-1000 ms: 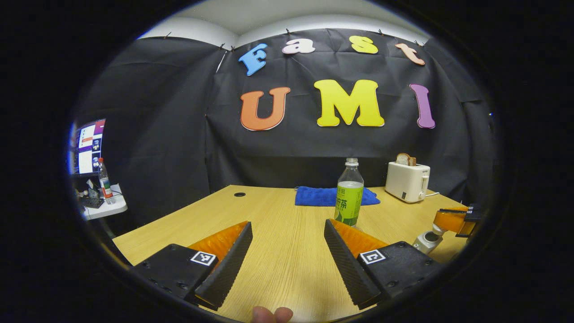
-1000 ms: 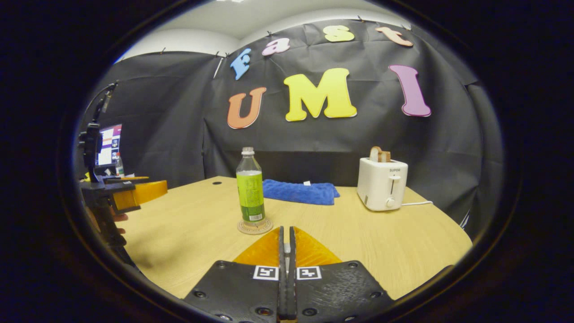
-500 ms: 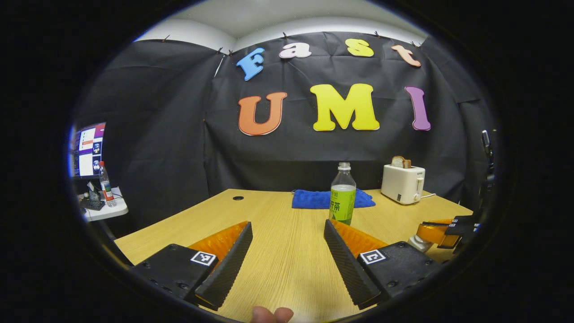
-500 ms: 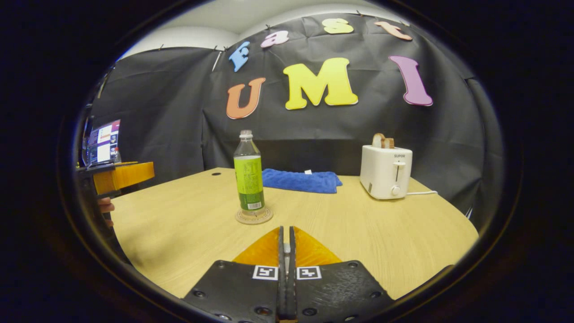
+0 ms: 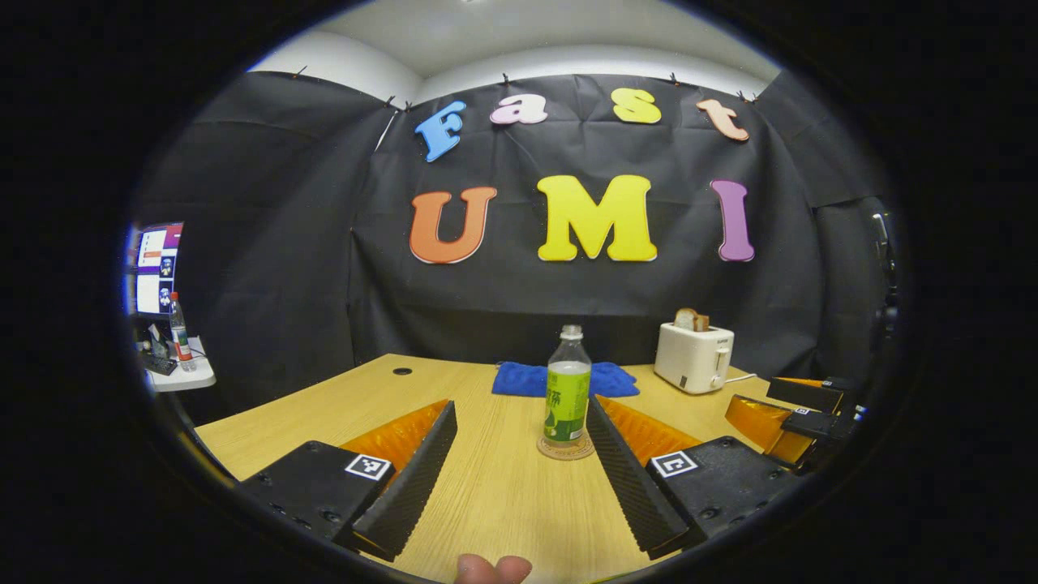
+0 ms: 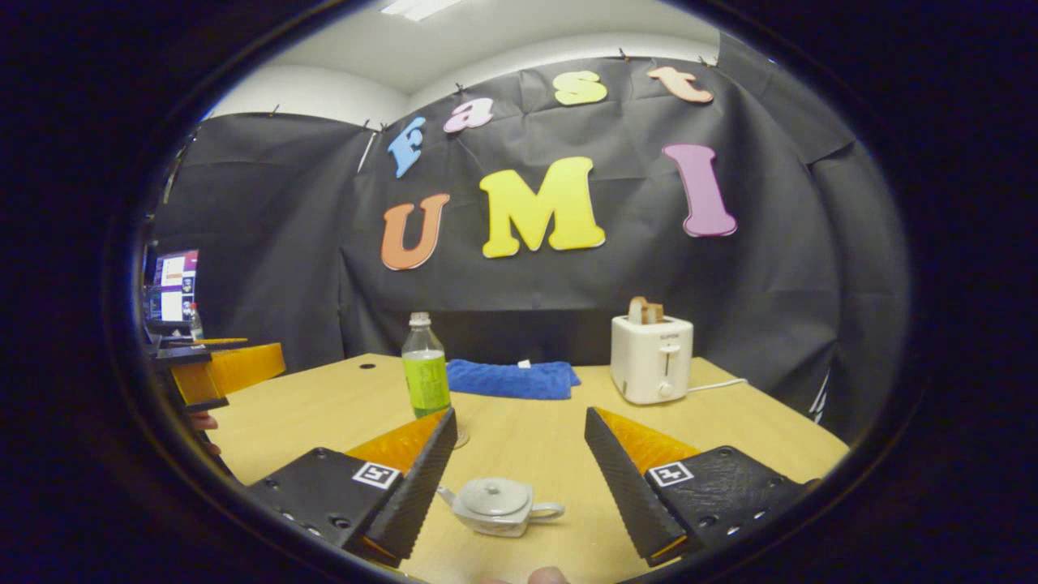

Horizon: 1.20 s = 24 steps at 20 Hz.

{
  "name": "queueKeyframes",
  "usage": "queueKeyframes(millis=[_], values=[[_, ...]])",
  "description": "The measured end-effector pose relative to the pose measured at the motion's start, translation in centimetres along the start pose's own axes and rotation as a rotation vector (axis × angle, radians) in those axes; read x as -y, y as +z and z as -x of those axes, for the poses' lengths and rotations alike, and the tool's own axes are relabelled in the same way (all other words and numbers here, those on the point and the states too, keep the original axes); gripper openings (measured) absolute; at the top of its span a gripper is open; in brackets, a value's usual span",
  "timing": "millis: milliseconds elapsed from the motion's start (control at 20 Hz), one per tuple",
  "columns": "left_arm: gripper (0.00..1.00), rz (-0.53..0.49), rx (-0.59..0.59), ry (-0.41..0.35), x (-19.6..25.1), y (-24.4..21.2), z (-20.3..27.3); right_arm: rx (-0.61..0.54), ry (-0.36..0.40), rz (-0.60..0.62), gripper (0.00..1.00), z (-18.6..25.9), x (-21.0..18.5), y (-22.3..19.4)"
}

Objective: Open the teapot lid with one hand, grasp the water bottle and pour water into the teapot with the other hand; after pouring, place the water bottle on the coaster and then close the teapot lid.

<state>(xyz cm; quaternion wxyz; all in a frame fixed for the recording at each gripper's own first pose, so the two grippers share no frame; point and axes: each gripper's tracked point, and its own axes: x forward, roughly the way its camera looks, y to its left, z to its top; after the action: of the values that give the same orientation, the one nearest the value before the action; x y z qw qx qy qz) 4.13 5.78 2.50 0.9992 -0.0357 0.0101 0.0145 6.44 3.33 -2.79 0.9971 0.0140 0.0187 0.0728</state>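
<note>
A clear water bottle (image 5: pixel 567 397) with a green label stands upright on a round coaster (image 5: pixel 565 448) in the middle of the wooden table (image 5: pixel 495 503). My left gripper (image 5: pixel 519 405) is open and held back from the bottle, which shows just inside its right finger. In the right gripper view a small grey teapot (image 6: pixel 499 504) sits on the table with its lid on, low between the fingers of my open right gripper (image 6: pixel 519 414). The bottle (image 6: pixel 426 369) stands farther off to the left. The left gripper (image 6: pixel 219 369) shows at the left edge there, the right gripper (image 5: pixel 799 410) at the right edge of the left gripper view.
A white toaster (image 6: pixel 651 357) with bread in it stands at the back right, its cord trailing right. A folded blue towel (image 6: pixel 511 379) lies at the back of the table behind the bottle. A side table with a monitor (image 5: pixel 154 272) and another bottle is far left.
My right gripper went from shut to open and drew back, bringing the teapot into view between its fingers. My left gripper also pulled back, so the bottle looks smaller and more central.
</note>
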Motion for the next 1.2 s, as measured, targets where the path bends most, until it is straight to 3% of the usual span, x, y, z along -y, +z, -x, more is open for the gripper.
queueKeyframes(millis=[100,200,400,450,550,800,1200], values=[[1.0,-0.013,0.025,-0.012,1.2,0.7,0.8,0.023,-0.059,0.034,0.97,1.8,0.9,1.3],[1.0,-0.052,0.034,-0.021,2.3,0.5,1.8,0.046,-0.085,0.055,0.93,3.7,0.8,2.5],[0.99,-0.04,0.001,-0.048,2.9,-1.1,3.6,0.075,-0.113,0.068,0.96,6.9,0.4,3.1],[0.99,-0.038,-0.009,-0.054,2.8,-1.2,4.0,0.071,-0.11,0.065,0.93,7.4,-0.1,2.8],[0.99,-0.058,0.003,-0.033,1.8,-0.5,4.5,0.069,-0.121,0.078,0.96,8.4,-0.5,2.5],[0.98,-0.097,0.061,-0.018,1.0,1.4,5.5,0.087,-0.145,0.107,0.95,9.9,-1.8,3.3],[0.99,-0.093,0.048,-0.033,1.5,0.8,5.5,0.106,-0.184,0.095,0.95,10.0,-1.9,4.2]])
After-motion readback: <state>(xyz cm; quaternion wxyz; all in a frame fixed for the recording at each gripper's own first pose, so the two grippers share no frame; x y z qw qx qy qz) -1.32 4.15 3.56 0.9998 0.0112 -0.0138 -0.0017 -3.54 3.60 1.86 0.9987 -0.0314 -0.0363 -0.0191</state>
